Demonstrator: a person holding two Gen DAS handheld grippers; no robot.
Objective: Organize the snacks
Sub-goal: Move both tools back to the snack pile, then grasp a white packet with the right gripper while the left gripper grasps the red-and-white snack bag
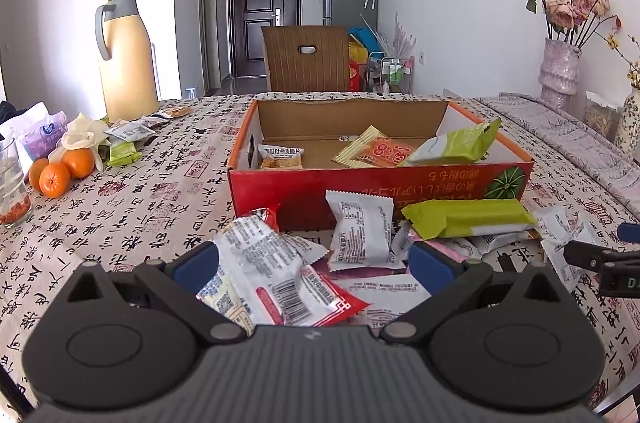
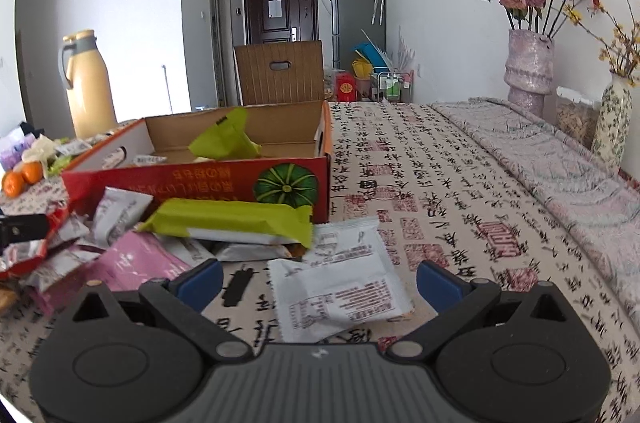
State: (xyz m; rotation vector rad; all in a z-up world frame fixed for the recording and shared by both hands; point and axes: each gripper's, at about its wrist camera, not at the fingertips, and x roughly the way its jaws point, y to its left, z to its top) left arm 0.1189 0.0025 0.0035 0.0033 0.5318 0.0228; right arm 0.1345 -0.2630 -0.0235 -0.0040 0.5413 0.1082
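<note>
A red cardboard box (image 1: 360,185) (image 2: 192,179) stands open on the table and holds a few snack packets, among them a green one (image 1: 460,143) (image 2: 224,139) and an orange one (image 1: 376,153). In front of it lies a heap of packets with a long green bar (image 1: 468,219) (image 2: 232,221) on top. My left gripper (image 1: 314,263) is open low over the heap, a red-and-white packet (image 1: 276,283) between its fingers. My right gripper (image 2: 320,279) is open over a flat white packet (image 2: 340,297); it also shows at the right edge of the left wrist view, right gripper (image 1: 600,255).
A yellow thermos jug (image 1: 126,59) stands at the back left, with oranges (image 1: 60,171), a glass (image 1: 12,183) and more packets near it. Two flower vases (image 2: 528,71) stand at the right by the wall. A wooden chair back (image 1: 306,63) rises behind the table.
</note>
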